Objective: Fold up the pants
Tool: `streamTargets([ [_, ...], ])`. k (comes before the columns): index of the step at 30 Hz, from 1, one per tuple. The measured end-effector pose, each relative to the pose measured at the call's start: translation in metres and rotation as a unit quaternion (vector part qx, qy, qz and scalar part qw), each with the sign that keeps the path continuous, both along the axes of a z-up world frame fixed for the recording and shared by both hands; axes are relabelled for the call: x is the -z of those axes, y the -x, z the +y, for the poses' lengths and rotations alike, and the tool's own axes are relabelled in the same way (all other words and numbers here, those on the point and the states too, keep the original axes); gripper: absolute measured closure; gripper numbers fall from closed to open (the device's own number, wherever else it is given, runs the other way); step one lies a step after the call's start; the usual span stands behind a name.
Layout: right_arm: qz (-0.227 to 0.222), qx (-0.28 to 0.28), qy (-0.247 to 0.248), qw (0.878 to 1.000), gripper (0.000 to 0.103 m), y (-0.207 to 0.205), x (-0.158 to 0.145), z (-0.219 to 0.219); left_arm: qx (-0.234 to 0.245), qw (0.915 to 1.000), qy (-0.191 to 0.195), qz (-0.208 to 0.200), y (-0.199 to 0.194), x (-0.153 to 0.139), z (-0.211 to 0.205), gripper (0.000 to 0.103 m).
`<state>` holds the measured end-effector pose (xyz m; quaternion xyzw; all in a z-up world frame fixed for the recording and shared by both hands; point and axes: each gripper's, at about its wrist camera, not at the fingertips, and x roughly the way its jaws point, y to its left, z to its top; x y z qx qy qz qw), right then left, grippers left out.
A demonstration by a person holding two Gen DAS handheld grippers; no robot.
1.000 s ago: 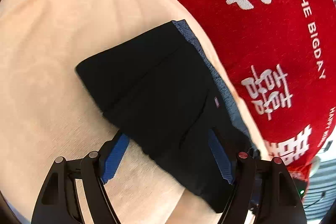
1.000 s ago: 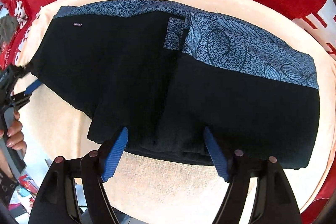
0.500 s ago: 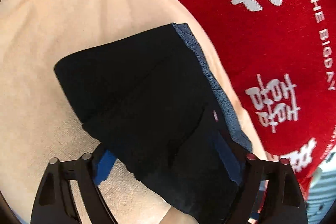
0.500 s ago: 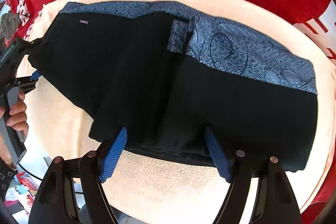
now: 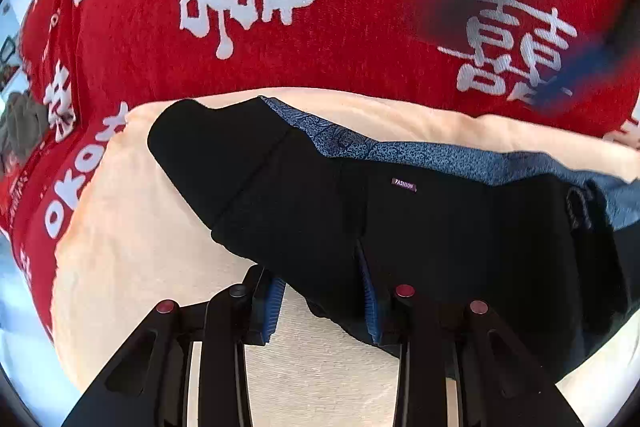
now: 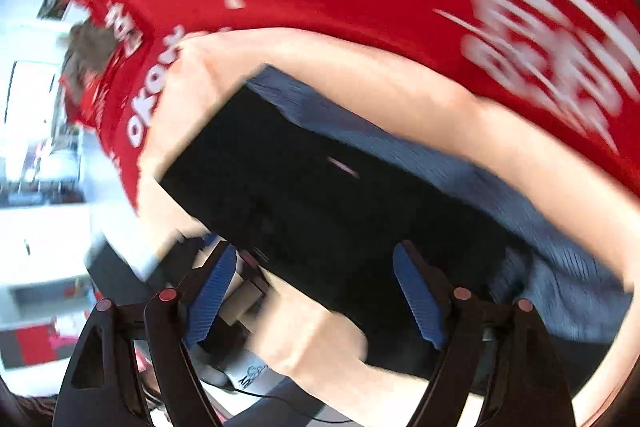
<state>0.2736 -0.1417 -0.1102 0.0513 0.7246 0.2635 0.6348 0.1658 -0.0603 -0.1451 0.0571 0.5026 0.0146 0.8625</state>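
Observation:
The folded black pants (image 5: 400,227) with a blue patterned waistband (image 5: 420,153) lie on a peach cloth (image 5: 132,227). My left gripper (image 5: 320,303) is closed on the near edge of the pants, with the fabric between its blue pads. In the right wrist view, which is motion-blurred, the pants (image 6: 320,195) lie in front of my right gripper (image 6: 312,295). Its blue fingers (image 6: 416,295) stand wide apart over the near edge and hold nothing.
A red blanket (image 5: 360,27) with white characters covers the surface behind and left of the peach cloth. A blurred dark and blue shape (image 5: 560,79) shows at the upper right of the left wrist view. The room lies off the left edge (image 6: 40,187).
My left gripper has narrowed onto the pants' edge and swung round, so the pants now lie across its view. The right wrist view has shifted fast and is blurred; its jaws stay open.

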Motion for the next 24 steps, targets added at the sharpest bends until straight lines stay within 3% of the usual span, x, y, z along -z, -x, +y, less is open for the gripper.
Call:
streamTargets([
  [5,0.052,-0.087,0.006,0.995,0.013,-0.026,0.022,0.097,0.009,0.9998,-0.02,0.004,0.001,0.002,0.001,0.068],
  [9,0.073,-0.173,0.079,0.979,0.012,-0.028,0.052,0.156,0.012,0.9994,-0.031,0.0,0.001,0.003,-0.003,0.068],
  [13,0.094,-0.233,0.146,0.957,0.012,-0.019,0.085,0.179,0.016,0.999,-0.041,-0.003,0.001,0.003,-0.007,0.068],
  [14,0.095,-0.24,0.153,0.954,0.024,-0.018,0.089,0.179,0.017,0.9991,-0.039,-0.002,0.001,0.003,-0.007,0.068],
  [15,0.097,-0.239,0.149,0.955,0.067,-0.016,0.09,0.175,0.018,0.9991,-0.037,0.002,0.0,0.004,-0.007,0.068],
  [16,0.094,-0.222,0.14,0.96,0.083,-0.017,0.088,0.168,0.02,0.9992,-0.034,0.006,0.0,0.004,-0.008,0.068],
  [19,0.061,-0.203,0.094,0.973,0.086,-0.015,0.067,0.146,0.039,0.9987,-0.032,-0.011,0.004,-0.007,-0.015,0.068],
  [24,0.047,-0.095,-0.02,0.994,0.086,-0.012,0.025,0.073,0.074,0.9964,-0.008,-0.041,0.012,-0.044,-0.039,0.068],
])
